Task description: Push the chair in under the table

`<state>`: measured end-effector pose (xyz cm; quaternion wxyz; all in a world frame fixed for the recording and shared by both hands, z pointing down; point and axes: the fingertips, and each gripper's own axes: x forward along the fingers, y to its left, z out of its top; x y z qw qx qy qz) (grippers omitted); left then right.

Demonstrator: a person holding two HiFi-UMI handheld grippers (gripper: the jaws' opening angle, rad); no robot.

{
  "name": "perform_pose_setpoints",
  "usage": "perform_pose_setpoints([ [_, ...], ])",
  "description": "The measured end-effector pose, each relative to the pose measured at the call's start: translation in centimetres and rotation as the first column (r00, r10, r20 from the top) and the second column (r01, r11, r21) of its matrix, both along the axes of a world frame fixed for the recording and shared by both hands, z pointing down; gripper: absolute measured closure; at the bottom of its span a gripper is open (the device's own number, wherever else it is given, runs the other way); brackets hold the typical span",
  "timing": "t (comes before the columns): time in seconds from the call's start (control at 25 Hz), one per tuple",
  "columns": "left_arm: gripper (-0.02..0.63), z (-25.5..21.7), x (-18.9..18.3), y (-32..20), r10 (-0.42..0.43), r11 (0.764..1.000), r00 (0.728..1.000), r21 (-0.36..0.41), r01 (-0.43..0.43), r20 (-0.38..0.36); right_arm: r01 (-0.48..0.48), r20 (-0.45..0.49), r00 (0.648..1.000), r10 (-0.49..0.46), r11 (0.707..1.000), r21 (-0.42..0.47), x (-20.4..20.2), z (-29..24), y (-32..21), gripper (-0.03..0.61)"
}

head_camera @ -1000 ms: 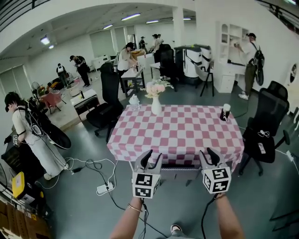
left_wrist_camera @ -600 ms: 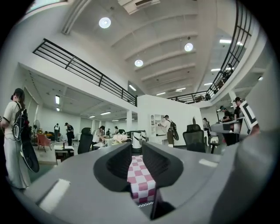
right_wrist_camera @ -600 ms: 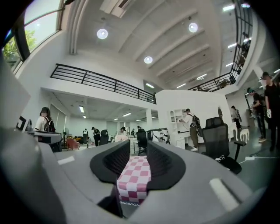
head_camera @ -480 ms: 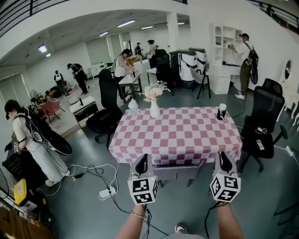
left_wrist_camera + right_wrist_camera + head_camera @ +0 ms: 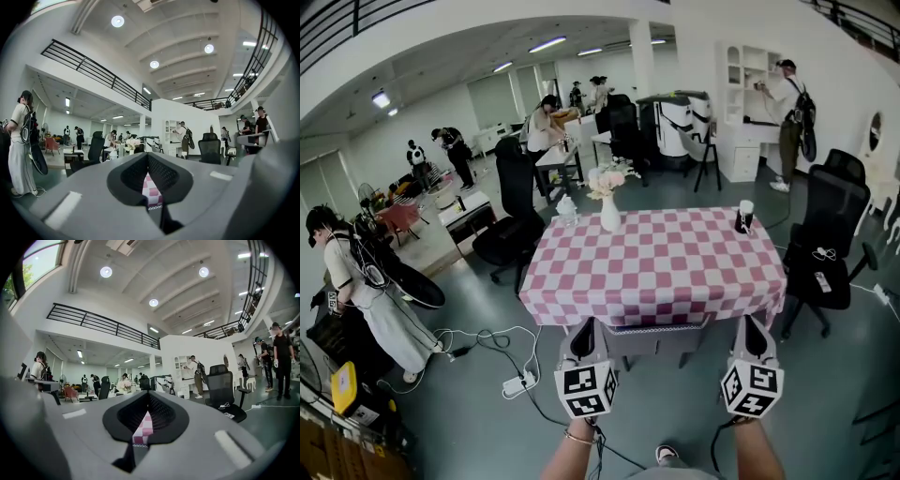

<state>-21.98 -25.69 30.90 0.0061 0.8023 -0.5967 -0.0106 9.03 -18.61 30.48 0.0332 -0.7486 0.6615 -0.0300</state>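
The table (image 5: 581, 305) wears a pink-and-white checked cloth that hangs over its near edge. A grey chair (image 5: 661, 339) stands tucked under that edge, only its back showing below the cloth. My left gripper (image 5: 581, 339) is to the left of the chair back and my right gripper (image 5: 757, 336) to its right, both pointing level at the table and apart from the chair. Each is shut on nothing. In the left gripper view the black fingertips (image 5: 148, 154) meet, with the cloth (image 5: 152, 190) seen beyond them. The right gripper view shows the same: tips (image 5: 149, 393) together, cloth (image 5: 142, 430) behind.
A vase of flowers (image 5: 609, 206) and a dark cup (image 5: 743, 217) stand on the table. Black office chairs stand at its left (image 5: 514, 225) and right (image 5: 825, 253). Cables and a power strip (image 5: 514, 381) lie on the floor at left, near a person (image 5: 361, 281).
Both grippers have closed from wide open and have drawn back from the table's near edge toward me. More of the grey chair back now shows under the cloth.
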Motion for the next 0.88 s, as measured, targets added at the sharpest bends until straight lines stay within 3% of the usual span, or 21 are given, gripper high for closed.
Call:
perform_pose_setpoints([
  [0.44, 0.614, 1.5, -1.8, -0.1, -0.029, 0.999, 1.000, -0.046, 0.028, -0.004, 0.023, -0.012, 1.000, -0.023, 0.999, -0.026, -1.3, 0.7, -0.8, 0.569],
  [0.88, 0.614, 1.0, -1.4, -0.2, -0.013, 0.999, 1.000, -0.032, 0.012, -0.011, 0.015, -0.017, 1.000, -0.016, 0.999, -0.032, -0.7, 0.3, -1.3, 0.570],
])
